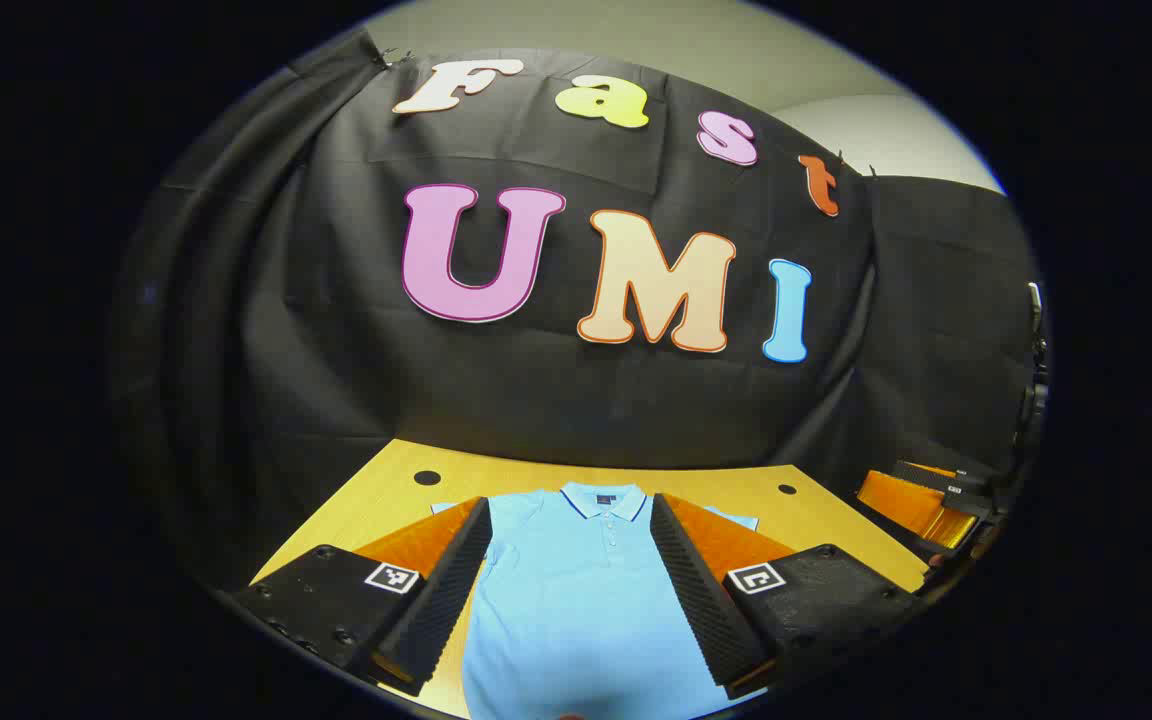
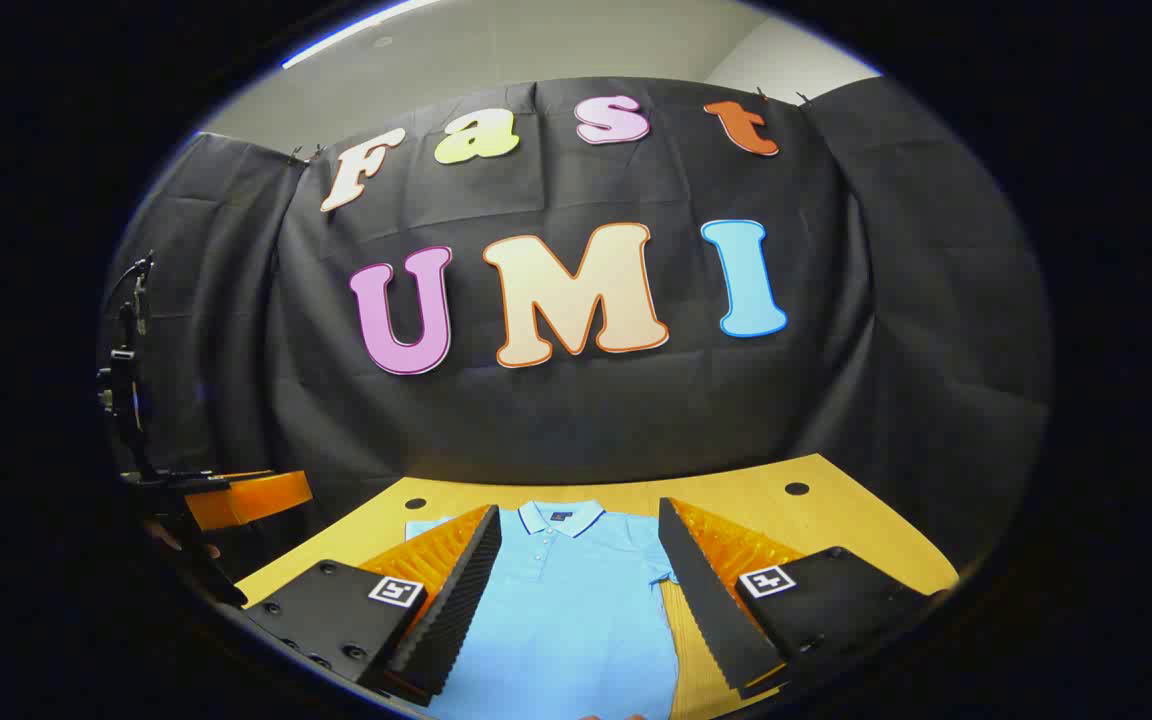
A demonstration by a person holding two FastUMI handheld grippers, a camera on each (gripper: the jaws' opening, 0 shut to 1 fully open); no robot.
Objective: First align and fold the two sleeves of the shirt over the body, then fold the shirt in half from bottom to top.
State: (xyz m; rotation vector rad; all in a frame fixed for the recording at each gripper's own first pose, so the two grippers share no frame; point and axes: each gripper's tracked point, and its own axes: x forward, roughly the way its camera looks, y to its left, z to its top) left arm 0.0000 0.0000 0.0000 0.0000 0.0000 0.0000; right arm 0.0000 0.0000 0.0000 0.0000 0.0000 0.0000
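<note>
Shirt (image 1: 576,600) lies flat on the table (image 1: 396,490), light blue polo, collar (image 1: 604,500) at the far end toward the booth wall, body running back to the near table edge. In the left gripper view the left hand-held gripper (image 1: 571,585) hangs over the shirt body, fingers spread wide apart, nothing between them, one finger each side of the collar. Sleeve tips (image 1: 736,520) peek out past the fingers on both sides of the collar, so sleeves look spread out, not folded yet. The other hand-held gripper sits off past the table's right edge (image 1: 921,500), state hard to read from here.

Right gripper view: the right hand-held gripper (image 2: 581,590) is also over the shirt (image 2: 576,620), fingers apart, holding nothing. Collar is between the fingers, shirt body shifted left of centre, bare table (image 2: 836,520) to the right of it. One short sleeve (image 2: 661,570) is visible beside the right finger, lying out flat.

Progress, as a judgement: nothing done; both sleeve folds and the bottom-to-top fold are all left. No containers seen on the table.
</note>
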